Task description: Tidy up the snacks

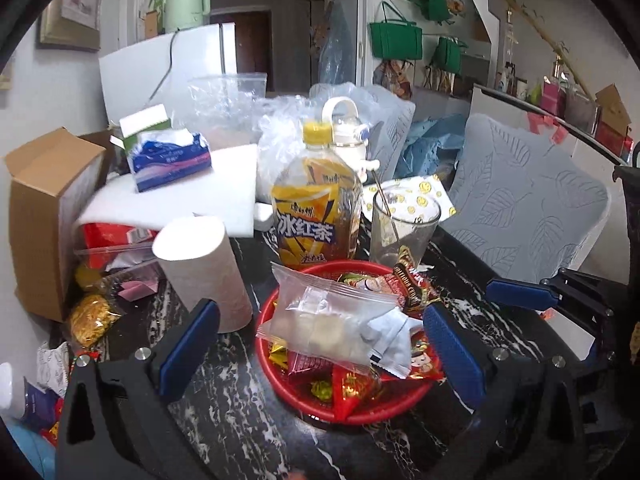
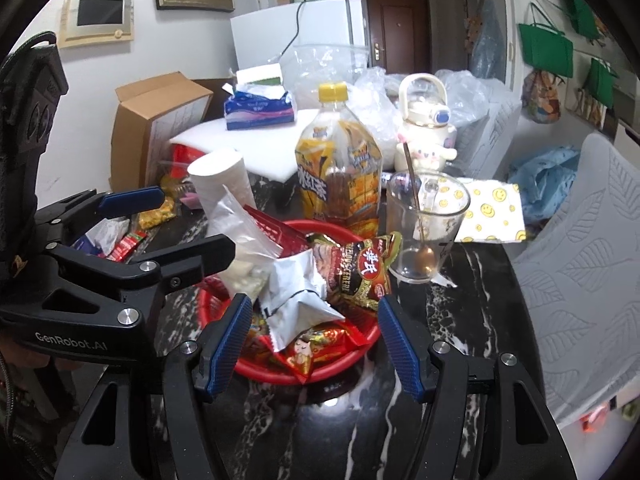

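Hovering spread and empty, left gripper [image 1: 320, 344] and right gripper [image 2: 316, 344] flank heaped snacks [image 2: 296, 300] in red bowl [image 1: 404, 398]; glass [image 2: 424, 232] at one o'clock risks toppling if nudged.

Access to the red bowl [image 1: 416, 394]: near side free, far side blocked.

We find bare black marble tabletop [image 1: 240, 408] in front of the bowl and to its right, giving open approach from the near edge. Behind the bowl, the iced tea bottle [image 1: 314, 208] and the glass [image 1: 404, 228], with a spoon standing in it, stand close together at the rim. At the left, the paper roll [image 1: 204, 272] stands just beside the bowl. We note 2 open-jawed tools flanking the bowl: the left gripper [image 1: 320, 350] and the right gripper [image 2: 314, 346]. The grey cushion [image 2: 580, 280] bounds the table's right edge.
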Action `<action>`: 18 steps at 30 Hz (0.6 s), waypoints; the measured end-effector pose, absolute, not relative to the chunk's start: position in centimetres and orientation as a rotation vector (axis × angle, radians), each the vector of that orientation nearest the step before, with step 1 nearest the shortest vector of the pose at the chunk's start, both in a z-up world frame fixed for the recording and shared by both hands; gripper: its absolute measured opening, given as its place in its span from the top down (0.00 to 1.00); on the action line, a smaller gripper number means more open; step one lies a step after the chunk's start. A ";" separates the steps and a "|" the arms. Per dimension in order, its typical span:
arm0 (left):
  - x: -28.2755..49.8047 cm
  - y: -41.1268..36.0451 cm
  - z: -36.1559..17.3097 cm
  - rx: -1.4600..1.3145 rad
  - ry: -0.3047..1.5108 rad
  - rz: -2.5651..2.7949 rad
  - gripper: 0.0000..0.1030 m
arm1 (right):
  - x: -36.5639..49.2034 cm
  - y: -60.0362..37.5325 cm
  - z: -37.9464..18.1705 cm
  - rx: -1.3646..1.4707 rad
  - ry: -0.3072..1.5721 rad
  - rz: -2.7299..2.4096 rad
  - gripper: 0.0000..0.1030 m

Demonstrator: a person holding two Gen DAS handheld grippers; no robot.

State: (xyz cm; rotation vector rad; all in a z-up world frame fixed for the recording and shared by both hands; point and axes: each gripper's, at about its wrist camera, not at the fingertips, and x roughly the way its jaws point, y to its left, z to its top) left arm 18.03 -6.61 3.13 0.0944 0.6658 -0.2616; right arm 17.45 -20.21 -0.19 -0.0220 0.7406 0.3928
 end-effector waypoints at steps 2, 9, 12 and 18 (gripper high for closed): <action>17.0 -6.4 4.0 0.089 0.642 -0.255 0.00 | 16.7 -20.2 0.6 -0.027 0.722 0.387 0.36; 13.3 -5.7 6.9 0.097 0.563 -0.211 0.00 | 14.0 -20.3 3.4 -0.031 0.662 0.360 0.36; 11.5 -5.4 7.9 0.096 0.535 -0.201 0.00 | 12.6 -20.3 4.6 -0.034 0.632 0.345 0.36; 8.3 -4.6 9.6 0.073 0.504 -0.178 0.00 | 9.9 -20.3 6.5 -0.034 0.603 0.320 0.36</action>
